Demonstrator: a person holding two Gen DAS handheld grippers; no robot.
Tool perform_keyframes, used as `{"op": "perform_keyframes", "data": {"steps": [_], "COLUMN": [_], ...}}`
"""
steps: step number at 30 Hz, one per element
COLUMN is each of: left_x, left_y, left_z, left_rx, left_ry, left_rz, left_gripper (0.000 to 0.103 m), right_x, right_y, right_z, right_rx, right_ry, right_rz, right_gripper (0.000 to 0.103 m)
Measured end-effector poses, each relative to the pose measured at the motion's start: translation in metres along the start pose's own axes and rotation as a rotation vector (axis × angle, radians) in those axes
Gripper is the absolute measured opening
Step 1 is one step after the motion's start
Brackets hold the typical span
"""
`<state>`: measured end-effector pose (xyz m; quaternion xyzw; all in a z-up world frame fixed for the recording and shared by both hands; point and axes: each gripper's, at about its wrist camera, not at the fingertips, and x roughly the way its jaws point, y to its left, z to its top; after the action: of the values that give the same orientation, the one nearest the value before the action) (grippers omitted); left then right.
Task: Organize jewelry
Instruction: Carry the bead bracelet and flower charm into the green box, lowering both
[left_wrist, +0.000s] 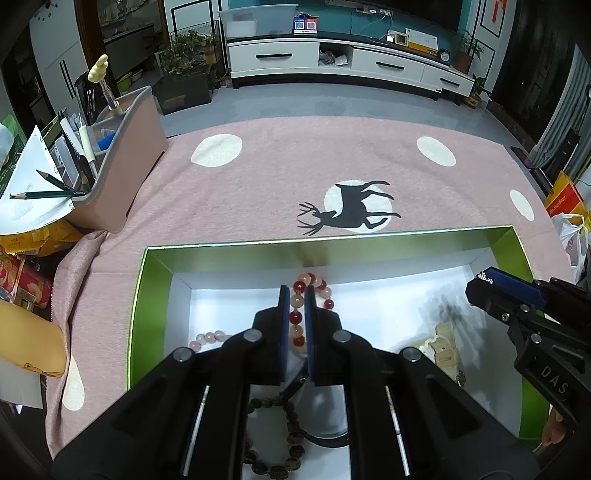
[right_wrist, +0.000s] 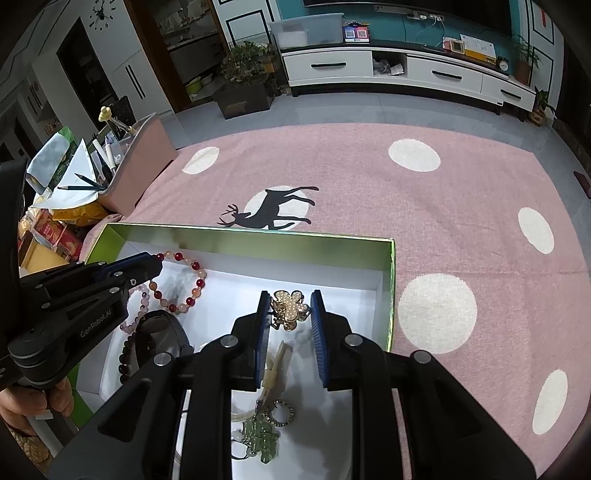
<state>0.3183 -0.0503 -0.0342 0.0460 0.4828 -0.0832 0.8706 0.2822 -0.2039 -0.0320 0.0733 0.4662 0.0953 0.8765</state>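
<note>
Pink cloth (left_wrist: 258, 177) with white dots and a deer print is covering the table, and on it the green-walled box (left_wrist: 155, 273) with a white floor is sitting open, holding all the jewelry.

Inside the box, near its far wall, the red-and-peach bead bracelet (right_wrist: 192, 280) is hanging from the left gripper (left_wrist: 297, 291), whose jaws are pinching close together on the strand. In the left wrist view the beads are running straight down between the blue pads. A dark wooden bead string (left_wrist: 291, 428) and a pale pink bead bracelet (left_wrist: 210, 338) are lying on the box floor below and to the left of it.

Toward the box's right side, the right gripper (right_wrist: 290, 308) is clasping a gold flower-shaped hair clip (right_wrist: 290, 308). Its jaws are standing only partly closed, with the clip spanning the gap. Whether the clip is lifted clear of the floor I cannot say from this angle. Beneath it, a cream strap (right_wrist: 275, 365), a ring-shaped charm (right_wrist: 282, 411) and a green bead cluster (right_wrist: 260, 437) are lying loose.

To do this step well, each piece should probably be set down apart from its neighbours, lowering the bracelet so it is coiling flat rather than draping over the dark string, and keeping the clip off the strap.
</note>
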Motion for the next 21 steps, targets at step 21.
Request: {"op": "perform_keyframes", "data": {"steps": [21], "left_x": [0.0052], "left_y": [0.0039], "left_z": [0.0002], "left_rx": [-0.001], "left_ry": [0.025], "left_rz": [0.025], "left_gripper": [0.007], "right_x": [0.0042], "right_y": [0.0069], "right_z": [0.0029], "right_rx": [-0.029], "right_ry": [0.008], "right_rz": [-0.052], "right_gripper": [0.022]}}
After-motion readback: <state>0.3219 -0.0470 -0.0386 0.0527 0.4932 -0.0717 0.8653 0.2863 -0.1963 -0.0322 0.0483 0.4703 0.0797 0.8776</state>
